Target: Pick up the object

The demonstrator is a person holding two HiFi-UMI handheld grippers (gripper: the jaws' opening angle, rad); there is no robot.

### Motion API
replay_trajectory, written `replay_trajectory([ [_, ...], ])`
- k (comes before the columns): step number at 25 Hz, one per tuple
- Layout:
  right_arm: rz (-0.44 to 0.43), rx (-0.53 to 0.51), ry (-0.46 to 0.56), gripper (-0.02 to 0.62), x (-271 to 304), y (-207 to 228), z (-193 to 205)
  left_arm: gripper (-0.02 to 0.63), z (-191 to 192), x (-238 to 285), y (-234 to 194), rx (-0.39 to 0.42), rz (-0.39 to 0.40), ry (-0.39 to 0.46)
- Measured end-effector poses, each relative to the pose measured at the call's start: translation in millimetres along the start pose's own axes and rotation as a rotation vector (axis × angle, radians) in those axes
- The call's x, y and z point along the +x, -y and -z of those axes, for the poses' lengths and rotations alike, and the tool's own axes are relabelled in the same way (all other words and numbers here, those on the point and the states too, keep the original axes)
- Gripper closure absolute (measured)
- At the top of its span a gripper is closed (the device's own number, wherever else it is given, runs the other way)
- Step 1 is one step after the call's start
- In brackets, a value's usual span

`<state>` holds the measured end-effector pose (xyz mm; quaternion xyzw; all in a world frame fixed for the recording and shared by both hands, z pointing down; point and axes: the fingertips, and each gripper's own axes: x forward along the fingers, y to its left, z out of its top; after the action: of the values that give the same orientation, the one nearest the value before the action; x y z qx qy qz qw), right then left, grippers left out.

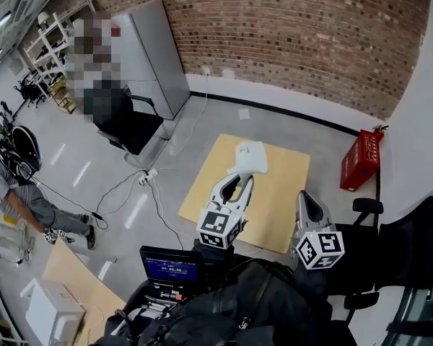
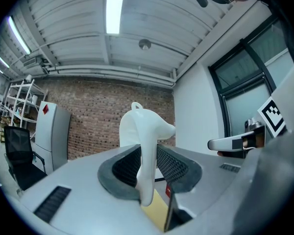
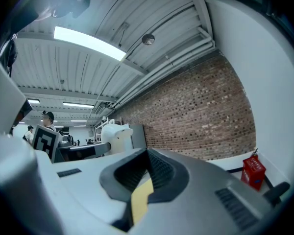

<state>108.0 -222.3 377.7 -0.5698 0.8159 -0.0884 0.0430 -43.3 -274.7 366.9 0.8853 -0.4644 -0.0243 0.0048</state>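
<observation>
Head view: left gripper [image 1: 239, 180] is holding the white object [image 1: 250, 156] aloft, appearing over the tan board's [image 1: 274, 215] far edge; right gripper [image 1: 307, 202] is hanging alongside. Left gripper view: pads are pinching the object's thin wall. Right gripper view: jaws are sitting pressed together, empty. Pickup is seemingly done; next is probably calling for a steady carry.
</observation>
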Motion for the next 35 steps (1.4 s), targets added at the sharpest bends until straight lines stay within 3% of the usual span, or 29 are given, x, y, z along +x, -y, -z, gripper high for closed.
replay_trajectory([
  [35, -0.005, 0.007, -0.008, 0.591, 4.2, 3.3, 6.6, 0.499, 7.7, 8.6, 2.3, -0.018, 0.02, -0.02],
])
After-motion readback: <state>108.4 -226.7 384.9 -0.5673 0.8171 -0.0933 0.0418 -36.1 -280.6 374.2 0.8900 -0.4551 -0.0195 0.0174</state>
